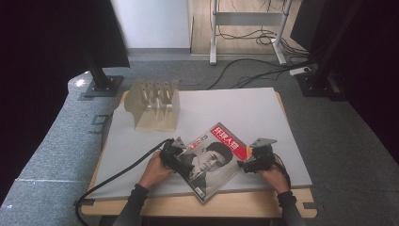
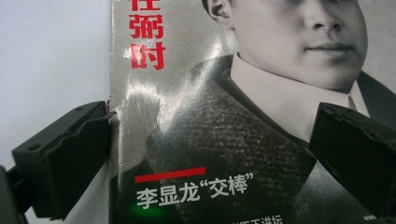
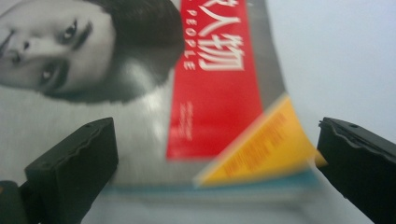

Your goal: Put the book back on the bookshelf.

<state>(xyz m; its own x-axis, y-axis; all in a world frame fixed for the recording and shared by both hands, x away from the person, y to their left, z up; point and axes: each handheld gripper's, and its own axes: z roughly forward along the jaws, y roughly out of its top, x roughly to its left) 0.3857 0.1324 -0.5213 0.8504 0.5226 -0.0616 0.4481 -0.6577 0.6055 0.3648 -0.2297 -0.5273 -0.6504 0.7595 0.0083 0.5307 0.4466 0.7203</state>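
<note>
1. We see a magazine (image 1: pixel 214 157) lying flat on the grey mat (image 1: pixel 254 113) that covers the counter (image 1: pixel 244 206), turned at an angle, with one corner reaching past the mat's near edge.
2. Its cover carries a black-and-white portrait, a red title band with white characters and a yellow corner flash.
3. Our left gripper (image 1: pixel 175 157) sits at the magazine's left edge, held by the left hand (image 1: pixel 154 170), with its cable (image 1: pixel 113 178) trailing off the near left of the counter.
4. In the left gripper view the fingers (image 2: pixel 65 158) are spread wide: one rests at the cover's crinkled left edge, the other stands above the printed coat. They grasp nothing.
5. Our right gripper (image 1: pixel 250 162) is at the magazine's right corner, held by the right hand (image 1: pixel 273 175).
6. In the right gripper view its fingers (image 3: pixel 74 163) are also released and wide apart, with the red band and the yellow corner between them. The yellow corner looks slightly lifted and blurred, so we cannot tell whether either finger touches it.
7. A wooden rack (image 1: pixel 154 104) stands on the mat's far left, well apart from the magazine.
8. Beyond the counter we see grey carpet, a metal frame (image 1: pixel 249 21) and loose cables on the floor.
</note>
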